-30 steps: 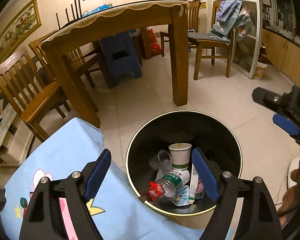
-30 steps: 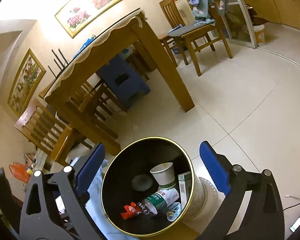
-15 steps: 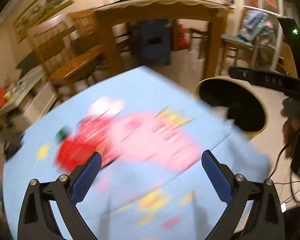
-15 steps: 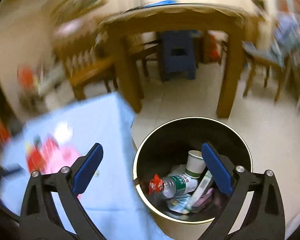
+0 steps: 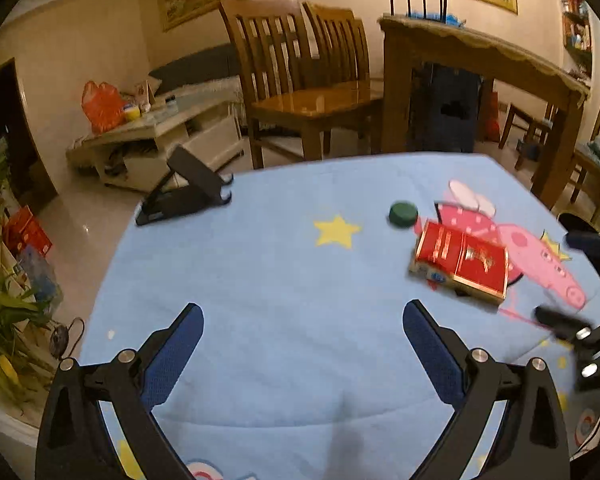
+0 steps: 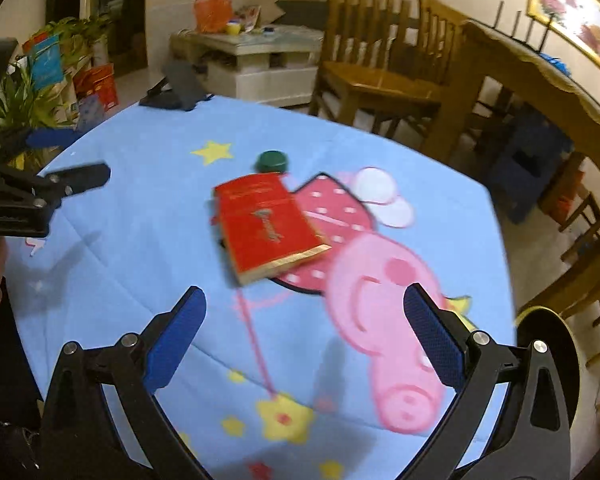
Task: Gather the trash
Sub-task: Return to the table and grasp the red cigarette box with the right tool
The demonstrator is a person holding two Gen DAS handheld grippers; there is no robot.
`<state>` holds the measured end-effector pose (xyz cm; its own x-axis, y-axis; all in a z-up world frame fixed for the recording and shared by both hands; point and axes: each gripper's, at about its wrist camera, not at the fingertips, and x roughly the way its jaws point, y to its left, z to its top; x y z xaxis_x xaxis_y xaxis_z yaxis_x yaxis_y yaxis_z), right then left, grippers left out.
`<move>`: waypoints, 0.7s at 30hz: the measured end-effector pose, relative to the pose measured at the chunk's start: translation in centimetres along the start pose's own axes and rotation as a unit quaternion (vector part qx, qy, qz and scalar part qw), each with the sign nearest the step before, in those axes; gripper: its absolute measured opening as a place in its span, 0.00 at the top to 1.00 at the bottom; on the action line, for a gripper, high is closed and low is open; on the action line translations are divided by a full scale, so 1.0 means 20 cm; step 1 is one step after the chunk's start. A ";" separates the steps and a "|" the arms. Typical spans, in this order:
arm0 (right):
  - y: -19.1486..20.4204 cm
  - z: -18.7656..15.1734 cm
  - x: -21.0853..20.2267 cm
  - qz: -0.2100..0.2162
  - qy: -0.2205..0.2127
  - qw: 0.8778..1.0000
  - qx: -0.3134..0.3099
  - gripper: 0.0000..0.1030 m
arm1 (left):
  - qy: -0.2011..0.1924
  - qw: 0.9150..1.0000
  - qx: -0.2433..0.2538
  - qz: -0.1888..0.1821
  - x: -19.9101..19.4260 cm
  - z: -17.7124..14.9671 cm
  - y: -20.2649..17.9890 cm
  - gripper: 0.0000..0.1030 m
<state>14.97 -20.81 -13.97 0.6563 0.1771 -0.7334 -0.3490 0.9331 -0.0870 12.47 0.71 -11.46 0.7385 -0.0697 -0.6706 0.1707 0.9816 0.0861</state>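
Nearest in each wrist view the blue pads stand wide apart with nothing between them: the left claw [image 5: 303, 354] and the right claw [image 6: 305, 338] both hang open above the worktop [image 5: 260, 300], which wears a light blue cloth printed with stars and a pink cartoon pig. Past the right claw a red box [image 6: 269, 224] with gold edges (lettering too blurred to read) lies flat on the cloth, partly over the pig's red dress. Just beyond it, close but apart, sits a small dark green cap [image 6: 272, 161]. At the far edge stands a black folding stand [image 5: 184, 188]. The black trash bin [image 6: 548, 344] shows just off the worktop's right side.
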 end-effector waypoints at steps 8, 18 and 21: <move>0.07 0.24 0.24 0.017 0.059 0.997 -0.056 0.05 | -0.004 0.999 -0.018 -0.029 -0.02 0.02 0.04 0.06; 0.00 0.31 0.54 0.092 0.136 0.986 -0.024 0.04 | -0.003 0.999 -0.025 -0.040 -0.01 0.03 0.07 0.06; -0.01 0.29 0.52 0.094 0.125 0.987 -0.033 0.04 | 0.001 0.998 -0.030 -0.047 0.00 0.03 0.07 0.06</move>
<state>25.85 -17.40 -17.70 0.3921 0.2548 -0.8839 -0.4971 0.8672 0.0295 13.06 2.02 -10.80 0.7194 -0.1608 -0.6758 0.1987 0.9798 -0.0217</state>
